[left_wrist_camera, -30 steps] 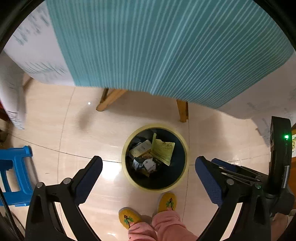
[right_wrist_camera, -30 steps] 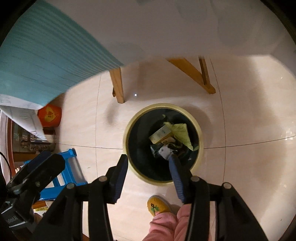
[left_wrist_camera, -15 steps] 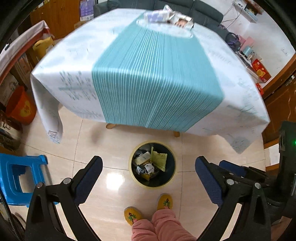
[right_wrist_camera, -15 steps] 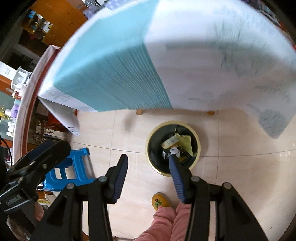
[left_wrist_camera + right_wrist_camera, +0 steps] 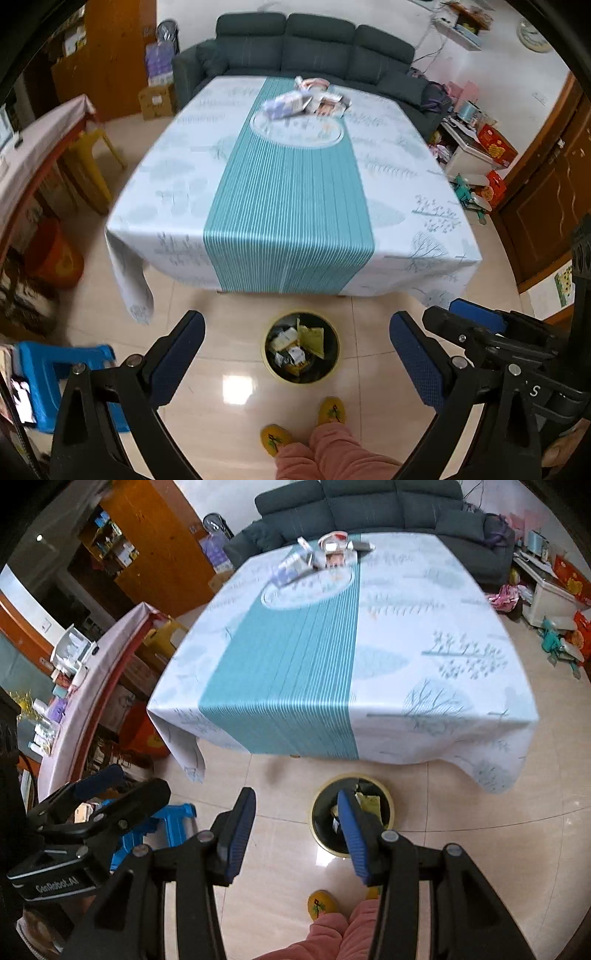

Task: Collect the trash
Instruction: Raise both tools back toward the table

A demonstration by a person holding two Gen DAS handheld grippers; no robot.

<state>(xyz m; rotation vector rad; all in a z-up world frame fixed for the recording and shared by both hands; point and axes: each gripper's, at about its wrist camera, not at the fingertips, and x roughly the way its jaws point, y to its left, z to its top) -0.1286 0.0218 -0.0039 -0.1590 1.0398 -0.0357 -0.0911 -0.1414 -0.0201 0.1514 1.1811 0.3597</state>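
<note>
A round bin with a yellow rim stands on the floor below, holding paper scraps and wrappers. In the right wrist view the bin is partly hidden by one finger. A heap of trash lies at the far end of the table, seen also as packets and wrappers in the right wrist view. My left gripper hangs high above the bin, open and empty. My right gripper is open too, nothing between its blue pads.
A blue stool stands on the floor at left. A dark sofa sits behind the table. The person's yellow slippers and pink trouser legs are just before the bin. A side table with clutter runs along the left.
Both grippers have risen well above the bin. The view went from under the tablecloth edge to looking down on the whole tabletop. Both stayed open and empty.
</note>
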